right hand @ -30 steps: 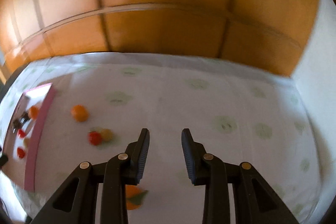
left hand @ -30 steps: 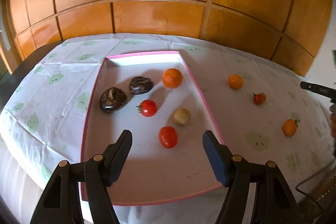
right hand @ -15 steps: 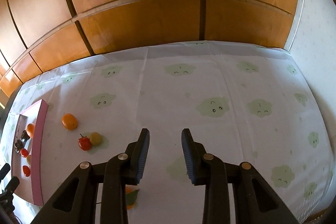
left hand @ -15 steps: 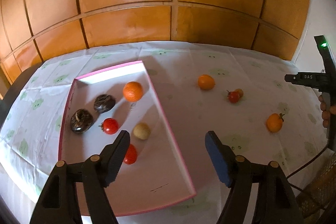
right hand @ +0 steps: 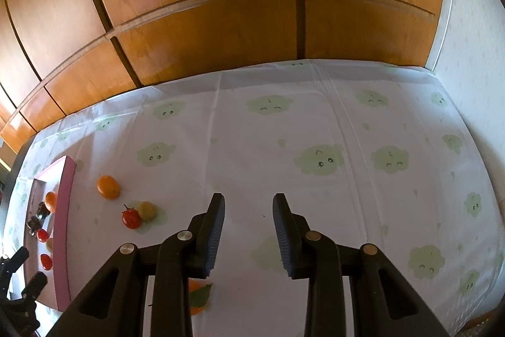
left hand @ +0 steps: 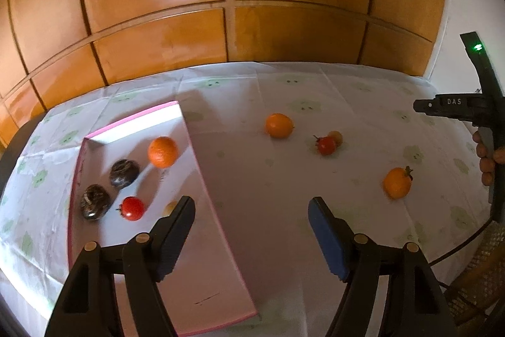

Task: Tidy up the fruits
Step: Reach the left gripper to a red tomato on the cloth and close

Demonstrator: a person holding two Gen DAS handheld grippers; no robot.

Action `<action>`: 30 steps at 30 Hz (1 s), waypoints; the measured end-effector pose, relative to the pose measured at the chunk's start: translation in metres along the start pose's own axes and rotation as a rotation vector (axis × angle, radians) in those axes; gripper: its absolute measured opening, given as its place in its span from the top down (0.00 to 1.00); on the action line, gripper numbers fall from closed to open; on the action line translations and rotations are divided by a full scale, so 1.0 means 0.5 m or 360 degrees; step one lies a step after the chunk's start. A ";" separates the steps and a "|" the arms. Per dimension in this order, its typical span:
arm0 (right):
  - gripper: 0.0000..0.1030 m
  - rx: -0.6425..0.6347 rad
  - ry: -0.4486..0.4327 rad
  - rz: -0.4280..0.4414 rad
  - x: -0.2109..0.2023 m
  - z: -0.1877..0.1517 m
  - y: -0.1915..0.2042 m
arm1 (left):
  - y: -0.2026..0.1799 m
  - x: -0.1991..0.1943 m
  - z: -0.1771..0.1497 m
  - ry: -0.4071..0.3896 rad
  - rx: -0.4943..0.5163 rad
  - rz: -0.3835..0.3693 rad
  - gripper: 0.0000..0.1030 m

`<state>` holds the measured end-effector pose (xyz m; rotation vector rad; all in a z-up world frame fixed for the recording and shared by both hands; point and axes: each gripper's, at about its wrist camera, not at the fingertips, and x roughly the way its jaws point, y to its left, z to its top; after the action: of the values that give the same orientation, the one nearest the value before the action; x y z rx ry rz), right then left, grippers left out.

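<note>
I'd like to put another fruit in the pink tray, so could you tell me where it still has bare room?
The near half of the pink tray, from the red tomato down to its front rim, is bare. Its far left part is crowded: two dark fruits, the orange and the tomato sit close together. Outside it, the cloth on the far right lies bare.

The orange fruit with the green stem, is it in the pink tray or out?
Out. The orange fruit with the green stem lies on the cloud-print tablecloth, apart from the pink tray.
</note>
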<state>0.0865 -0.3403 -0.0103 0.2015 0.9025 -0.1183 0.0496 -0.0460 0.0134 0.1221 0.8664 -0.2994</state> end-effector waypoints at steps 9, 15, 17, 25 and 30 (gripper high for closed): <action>0.69 0.0031 -0.0014 0.0028 -0.009 0.002 -0.005 | -0.068 0.055 0.041 0.0056 0.0088 -0.0203 0.44; 0.69 0.0043 -0.0025 0.0052 -0.015 0.004 -0.004 | -0.102 0.130 0.072 0.0149 0.0094 -0.0324 0.48; 0.69 0.0053 -0.0027 0.0065 -0.016 0.005 -0.005 | -0.115 0.158 0.081 0.0158 0.0110 -0.0341 0.48; 0.69 0.0057 -0.0022 0.0102 -0.016 0.007 -0.001 | -0.155 0.255 0.113 0.0221 0.0174 -0.0329 0.50; 0.69 0.0063 -0.0020 0.0119 -0.014 0.009 0.001 | -0.161 0.291 0.118 0.0257 0.0198 -0.0332 0.54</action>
<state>0.0858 -0.3408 -0.0020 0.2710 0.8792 -0.0683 0.1567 -0.1664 -0.0586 0.1737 1.0228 -0.5451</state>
